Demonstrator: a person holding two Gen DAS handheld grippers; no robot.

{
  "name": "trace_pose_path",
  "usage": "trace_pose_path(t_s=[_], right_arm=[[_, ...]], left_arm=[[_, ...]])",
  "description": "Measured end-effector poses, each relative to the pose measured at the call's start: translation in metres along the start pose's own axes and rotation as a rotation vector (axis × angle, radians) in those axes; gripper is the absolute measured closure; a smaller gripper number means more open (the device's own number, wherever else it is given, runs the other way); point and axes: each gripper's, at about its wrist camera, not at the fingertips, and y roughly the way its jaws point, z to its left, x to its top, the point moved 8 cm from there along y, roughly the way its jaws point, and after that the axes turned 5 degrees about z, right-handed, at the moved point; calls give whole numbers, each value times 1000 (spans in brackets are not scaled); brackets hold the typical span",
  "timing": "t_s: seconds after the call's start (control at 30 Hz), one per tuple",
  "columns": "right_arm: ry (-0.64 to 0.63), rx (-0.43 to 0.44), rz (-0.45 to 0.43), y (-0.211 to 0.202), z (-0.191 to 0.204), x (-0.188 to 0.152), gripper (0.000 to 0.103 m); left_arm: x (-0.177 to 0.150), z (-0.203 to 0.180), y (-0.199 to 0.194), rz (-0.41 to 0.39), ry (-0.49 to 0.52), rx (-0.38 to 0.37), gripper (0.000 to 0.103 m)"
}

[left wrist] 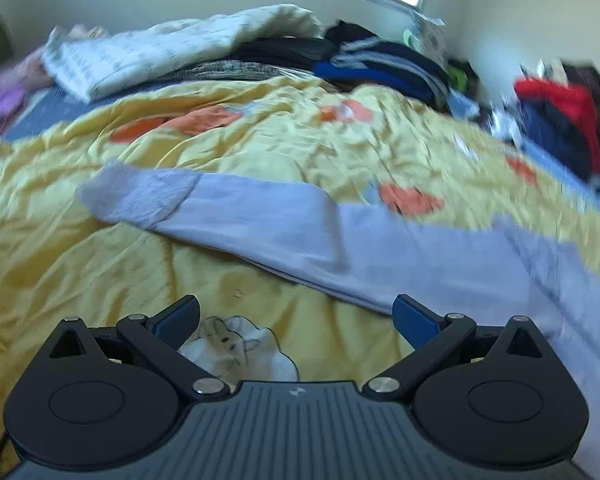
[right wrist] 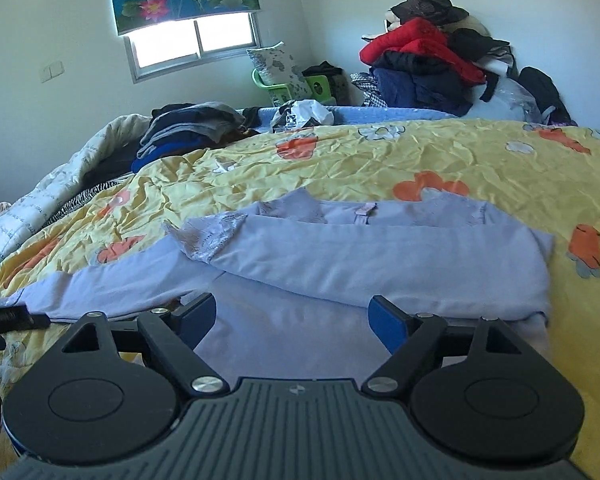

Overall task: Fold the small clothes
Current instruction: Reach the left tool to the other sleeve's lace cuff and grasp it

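A pale lilac garment (right wrist: 380,256) with lace-trimmed sleeves lies partly folded on the yellow bedspread (right wrist: 380,160). My right gripper (right wrist: 292,320) hovers just above its near edge, jaws wide and nothing between them. In the left wrist view the same lilac garment (left wrist: 284,232) stretches across the bed, its lace cuff (left wrist: 140,196) toward the left. My left gripper (left wrist: 296,320) stands open over bare yellow bedspread (left wrist: 100,272), short of the garment. The tip of the left gripper (right wrist: 4,320) shows at the left edge of the right wrist view.
Folded dark clothes (right wrist: 192,128) and a white quilt (right wrist: 40,204) lie at the far left of the bed. A heap of red and dark clothes (right wrist: 432,68) is piled at the far right corner. A window (right wrist: 192,44) is on the back wall.
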Motion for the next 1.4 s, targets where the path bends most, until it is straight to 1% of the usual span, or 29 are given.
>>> trace_pose_path(t_s=[0.07,0.13,0.23,0.27,0.3,0.43,0.57,0.6,0.67,0.77,0.87,1.1,1.27,1.3,1.33,1.37,1.4], right_arm=[[9,-2,2,-2,-2,-2,17],[17,2,4,-3,-3,-3,17],[15,1,-1,-6,-3,-4,17],[13,1,-1,-7,-2,-4,17],[12,2,-2,-8,-2,-4,17],[11,1,-3,-10,0,-5,16],[4,7,1,-11,1,-6,15],[4,10,3,-12,2,-7,15],[5,13,6,-12,3,-8,15],[6,11,3,-12,3,-8,15],[10,7,-2,-13,3,-8,15],[9,0,-4,-14,0,-9,14],[16,-4,-2,-14,-2,-10,14],[15,-4,-1,-14,-2,-11,14],[14,-4,0,-14,-2,-11,14],[12,-3,1,-14,-2,-11,14],[11,-4,2,-15,-2,-11,14]], left_arm=[[3,5,2,-3,-32,-38,0],[3,8,3,-3,-37,-75,0],[2,13,10,41,-40,-125,0],[4,16,9,26,-58,-138,0],[6,20,9,23,-89,-153,0],[17,41,12,8,-254,-274,0],[30,61,24,-7,-434,-425,0],[33,66,27,-16,-478,-467,0],[40,72,30,-54,-524,-503,0],[49,78,34,-88,-568,-518,0],[57,82,39,-125,-605,-516,0],[71,84,50,-138,-603,-462,0],[76,89,54,-163,-624,-392,2],[77,90,55,-165,-625,-374,4],[77,90,57,-161,-626,-358,15],[77,90,59,-157,-628,-352,34],[76,92,63,-142,-634,-346,44]])
